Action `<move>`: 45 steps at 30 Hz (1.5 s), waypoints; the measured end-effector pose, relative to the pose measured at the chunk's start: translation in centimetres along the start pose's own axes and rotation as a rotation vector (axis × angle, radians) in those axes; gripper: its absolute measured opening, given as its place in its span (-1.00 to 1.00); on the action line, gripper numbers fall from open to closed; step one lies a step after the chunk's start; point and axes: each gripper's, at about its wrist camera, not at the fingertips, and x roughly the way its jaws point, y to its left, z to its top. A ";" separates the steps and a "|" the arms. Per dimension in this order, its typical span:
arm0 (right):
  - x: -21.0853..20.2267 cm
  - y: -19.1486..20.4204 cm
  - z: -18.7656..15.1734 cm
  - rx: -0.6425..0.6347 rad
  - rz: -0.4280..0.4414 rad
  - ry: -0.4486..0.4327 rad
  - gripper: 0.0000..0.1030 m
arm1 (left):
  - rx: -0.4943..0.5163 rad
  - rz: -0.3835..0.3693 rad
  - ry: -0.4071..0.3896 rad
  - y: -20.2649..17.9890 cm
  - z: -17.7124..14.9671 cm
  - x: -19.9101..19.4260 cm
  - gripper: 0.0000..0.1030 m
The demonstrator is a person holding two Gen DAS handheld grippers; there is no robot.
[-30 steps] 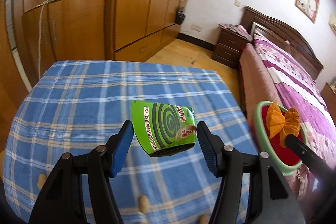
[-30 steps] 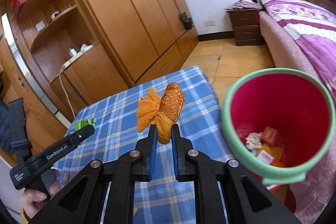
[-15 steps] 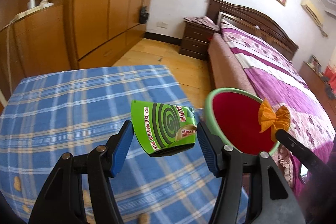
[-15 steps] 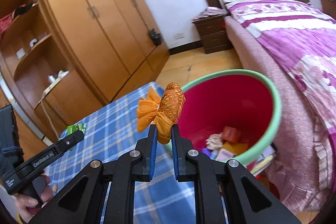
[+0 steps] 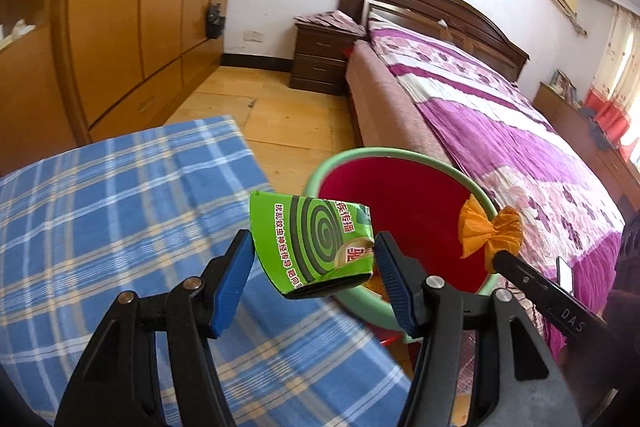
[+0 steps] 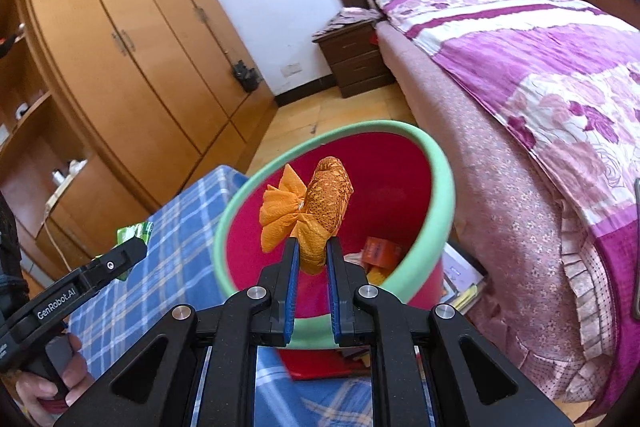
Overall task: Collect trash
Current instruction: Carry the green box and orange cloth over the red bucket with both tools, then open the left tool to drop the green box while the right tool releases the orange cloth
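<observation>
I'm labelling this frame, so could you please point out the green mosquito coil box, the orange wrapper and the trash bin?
green mosquito coil box (image 5: 316, 241): left wrist view, on its printed spiral face.
orange wrapper (image 6: 326, 197): right wrist view, on its netted bulge.
trash bin (image 6: 442, 183): right wrist view, on its green rim.

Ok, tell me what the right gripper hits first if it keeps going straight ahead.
Most likely the bin: the right gripper, shut on the orange wrapper, points into its red inside, toward the trash at the bottom. Depth is unclear, but nothing shows in between.
</observation>
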 end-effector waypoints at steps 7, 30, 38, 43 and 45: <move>0.9 -1.9 0.5 0.022 -0.023 0.006 -0.75 | 0.046 -0.031 0.031 -2.2 0.1 2.5 0.21; 2.8 -3.0 0.7 0.030 -0.042 0.046 -0.69 | 0.081 -0.016 0.074 -3.4 -0.5 4.8 0.35; 2.8 -2.2 0.5 0.020 -0.015 0.062 -0.37 | 0.041 0.011 0.071 -1.7 -0.8 3.0 0.35; 2.0 -1.1 0.1 0.000 -0.002 0.056 -0.09 | 0.013 0.031 0.061 -0.4 -1.2 1.4 0.35; 1.7 -0.5 0.0 -0.010 -0.002 0.051 -0.01 | 0.001 0.043 0.053 0.2 -1.3 0.5 0.35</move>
